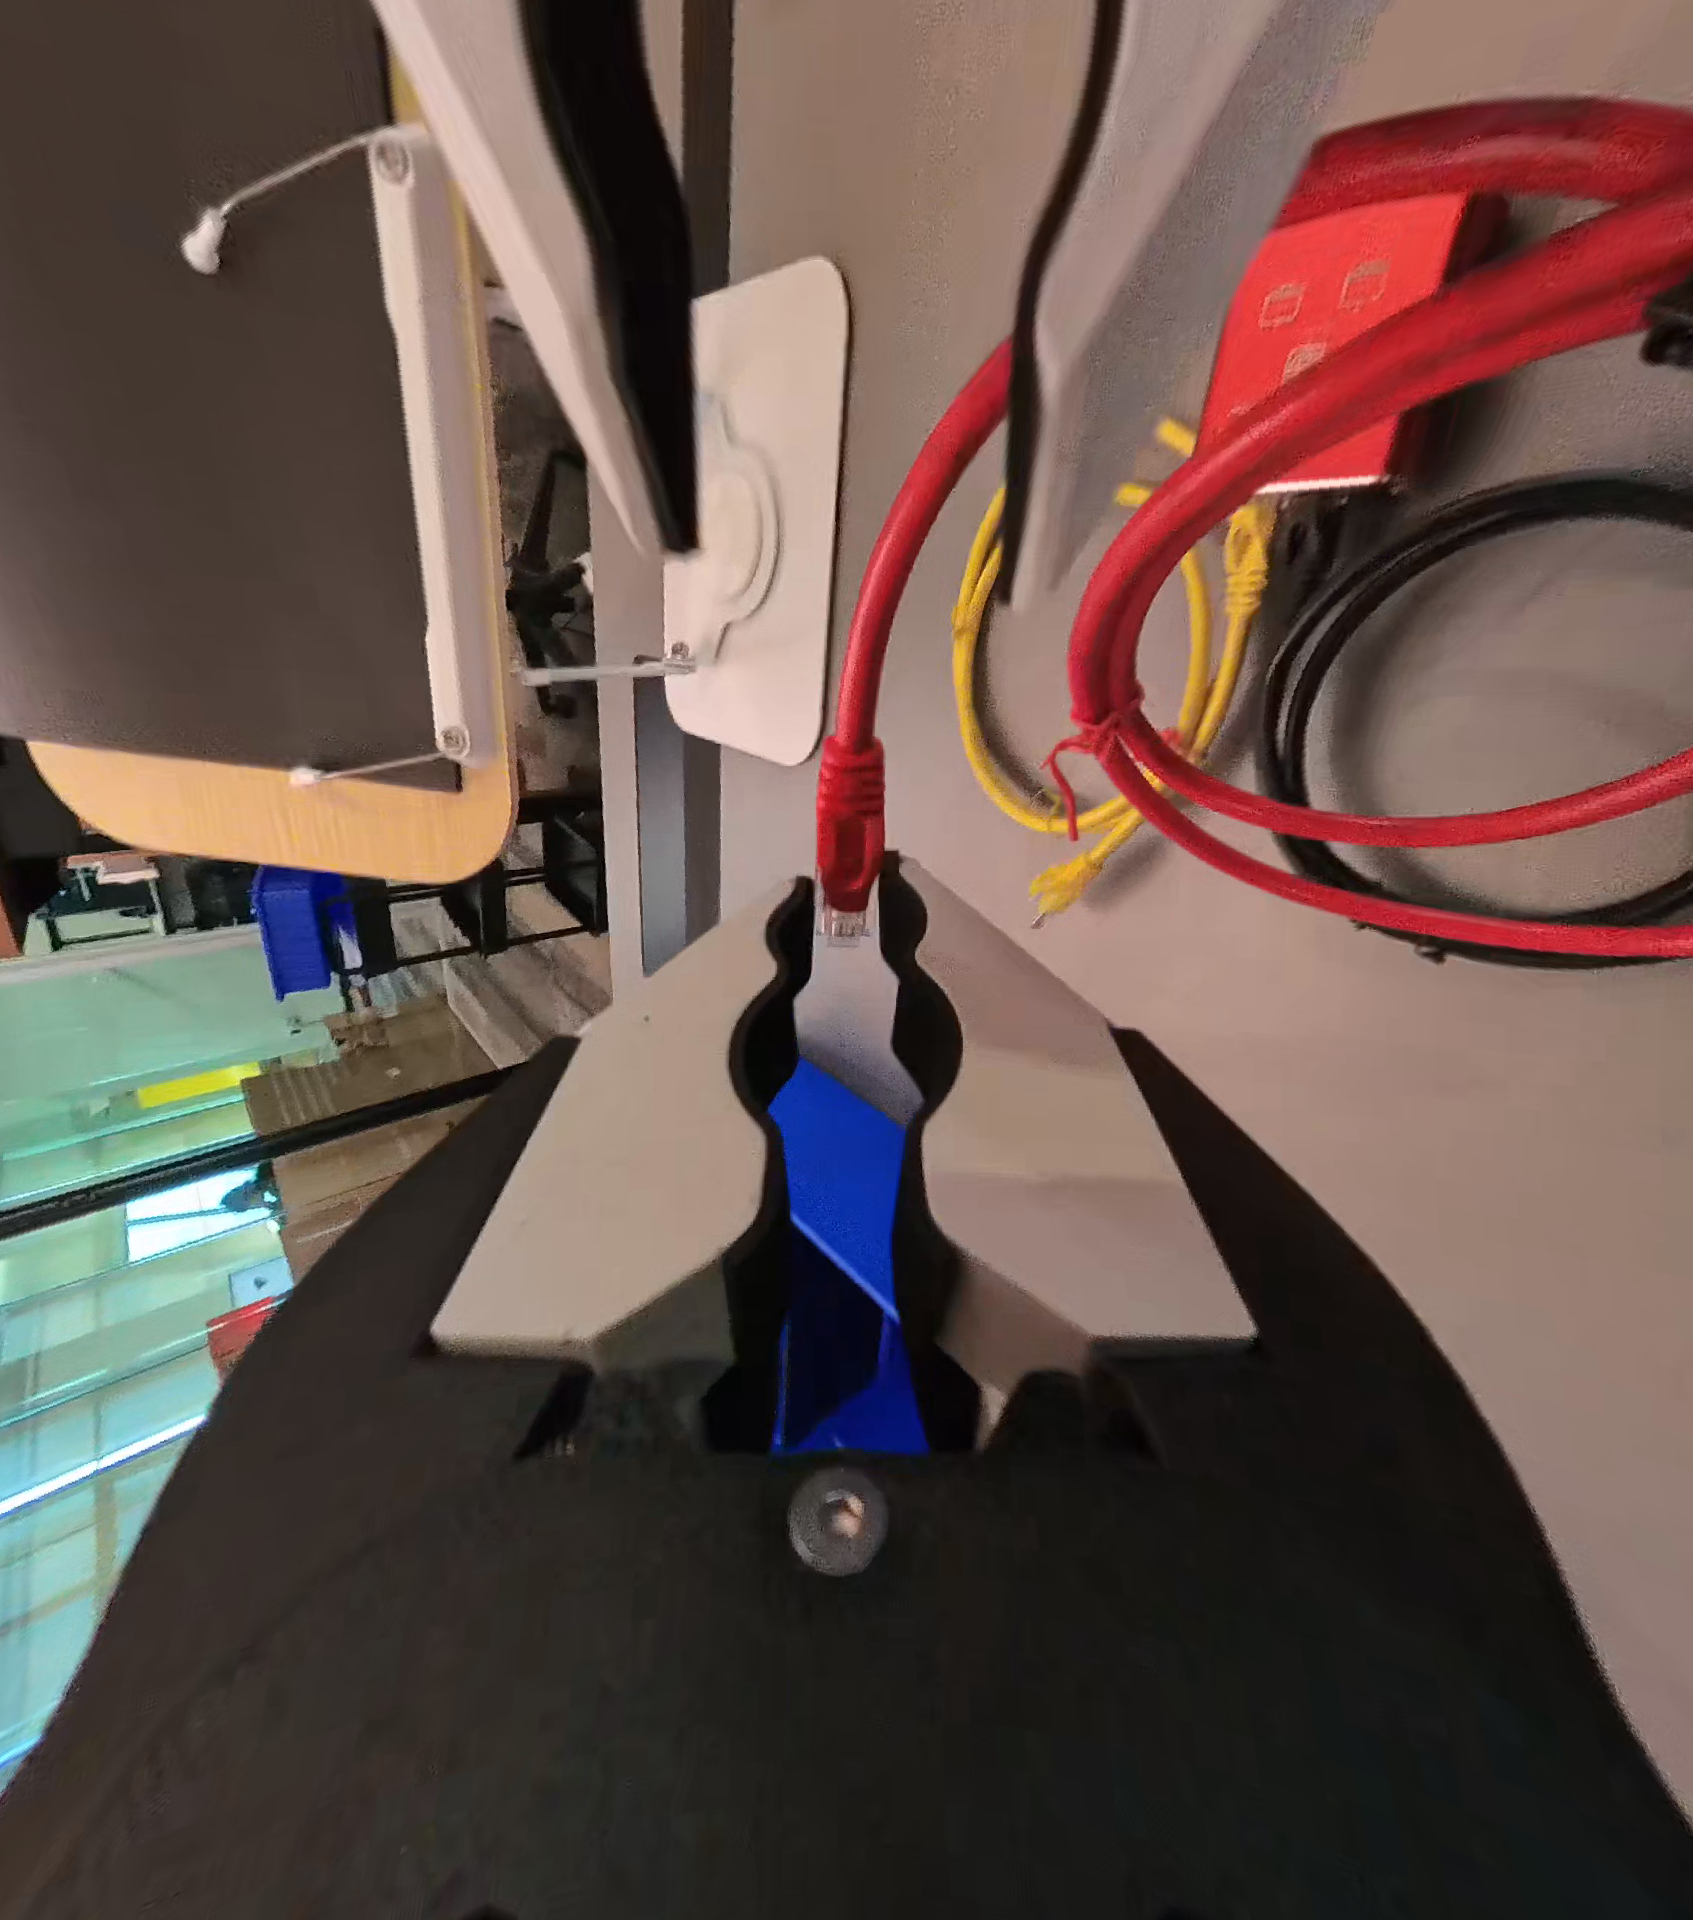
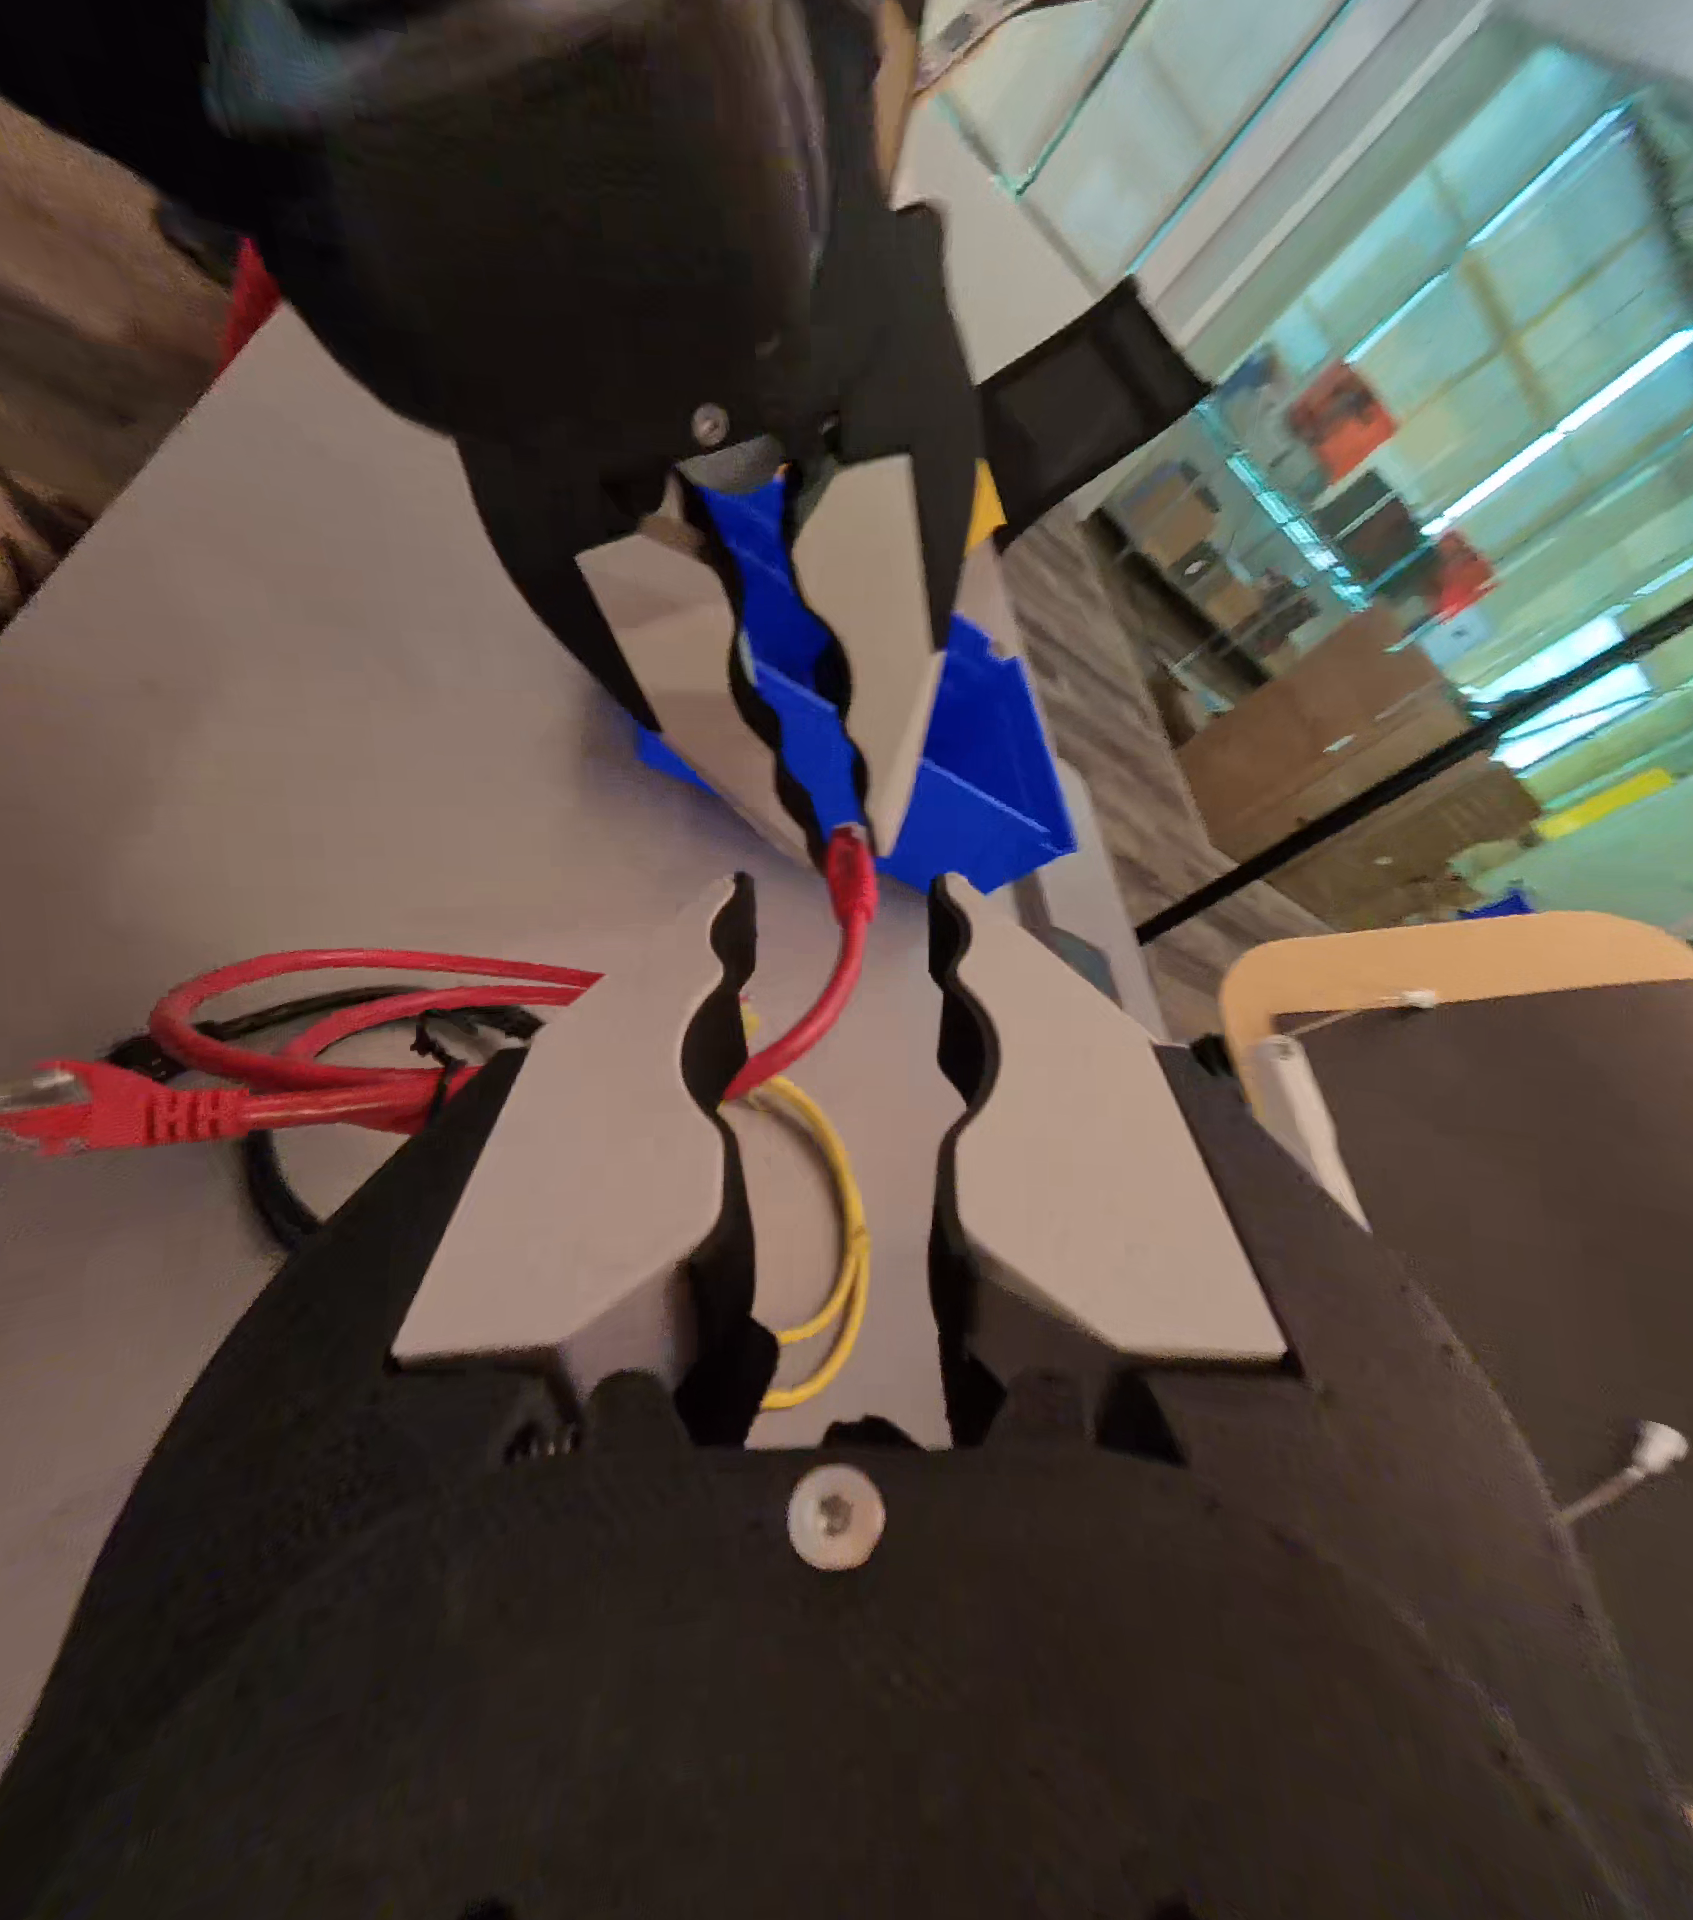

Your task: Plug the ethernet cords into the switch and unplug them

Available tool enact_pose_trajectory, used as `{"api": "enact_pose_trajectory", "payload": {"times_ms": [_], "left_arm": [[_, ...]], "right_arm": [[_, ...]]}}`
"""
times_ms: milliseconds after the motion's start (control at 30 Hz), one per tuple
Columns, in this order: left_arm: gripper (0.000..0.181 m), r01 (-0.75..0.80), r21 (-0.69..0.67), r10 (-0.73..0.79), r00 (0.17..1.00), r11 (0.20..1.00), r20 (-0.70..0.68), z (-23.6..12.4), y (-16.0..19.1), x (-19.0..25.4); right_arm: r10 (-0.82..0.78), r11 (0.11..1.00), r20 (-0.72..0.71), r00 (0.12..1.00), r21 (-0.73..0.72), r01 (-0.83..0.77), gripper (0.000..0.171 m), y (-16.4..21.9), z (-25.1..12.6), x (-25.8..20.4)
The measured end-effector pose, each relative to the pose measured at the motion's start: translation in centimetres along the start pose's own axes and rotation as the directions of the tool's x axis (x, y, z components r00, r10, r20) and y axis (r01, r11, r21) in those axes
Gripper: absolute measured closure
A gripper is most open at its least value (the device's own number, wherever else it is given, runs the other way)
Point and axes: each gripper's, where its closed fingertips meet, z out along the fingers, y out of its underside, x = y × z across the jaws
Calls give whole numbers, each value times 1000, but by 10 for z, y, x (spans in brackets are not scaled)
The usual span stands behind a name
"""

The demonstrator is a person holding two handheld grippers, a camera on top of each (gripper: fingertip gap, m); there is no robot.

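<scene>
My left gripper (image 1: 847,883) is shut on the clear plug of a red ethernet cord (image 1: 847,800), just above the grey table. The red switch (image 1: 1341,312) lies at the upper right with the rest of the red cord bundled over it. My right gripper (image 1: 842,566) faces the left one from above, open. In the right wrist view my right gripper (image 2: 837,894) is open and empty. The left gripper (image 2: 847,831) holds the red plug (image 2: 850,868) right at its tips. The cord's other red plug (image 2: 42,1117) lies free at the left. The switch is hidden there.
A yellow cord (image 1: 987,727) and a coiled black cable (image 1: 1548,727) lie by the switch on the grey table (image 1: 1341,1143). A white pad (image 1: 769,468) sits near the table edge. A blue bin (image 2: 977,748) stands behind the left gripper. A black mat on a wooden table (image 1: 146,416) lies beyond. Across from one pair of fingers to the other is roughly 8 cm. From either gripper's tips it is about 20 cm to the red switch (image 1: 1341,312).
</scene>
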Motion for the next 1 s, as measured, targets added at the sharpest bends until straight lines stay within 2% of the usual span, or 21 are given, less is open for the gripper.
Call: {"api": "enact_pose_trajectory", "payload": {"times_ms": [100, 233, 300, 400, 500, 600, 700, 800, 933, 1000], "left_arm": [[172, 37, 53, -34, 998, 998, -45, -2, -11, 5], [171, 72, 103, -61, 992, 992, -106, -3, -20, 13], [171, 87, 135, -70, 990, 987, -127, -3, -25, 16], [171, 97, 131, -76, 984, 987, -163, 0, -25, 24], [170, 111, 137, -84, 978, 984, -192, 1, -28, 30], [170, 106, 142, -81, 981, 984, -176, 0, -31, 27], [171, 125, 161, -93, 976, 979, -196, -4, -34, 26], [171, 167, 194, -123, 968, 967, -218, -10, -39, 23], [170, 253, 296, -186, 953, 921, -237, -16, -49, 21], [167, 245, 344, -186, 963, 906, -196, -19, -55, 20]], "right_arm": [[-55, 997, -28, 998, -63, 53, 142, 21, 9, -1], [-106, 994, -65, 992, -36, 104, 148, 28, 13, 0], [-80, 997, -20, 997, -16, 80, 152, 31, 17, -7], [-28, 999, 51, 998, -20, 29, 147, 35, 20, -16], [33, 997, 125, 992, -80, -23, 148, 37, 18, -25], [1, 984, 134, 991, -175, 22, 142, 44, 18, -27], [-58, 967, 86, 995, -245, 77, 157, 57, 23, -24], [-97, 977, 9, 995, -192, 97, 163, 55, 23, -18], [58, 990, 47, 997, -131, -51, 164, 54, 16, -18], [177, 978, 131, 975, -137, -159, 164, 56, 14, -23]]}}
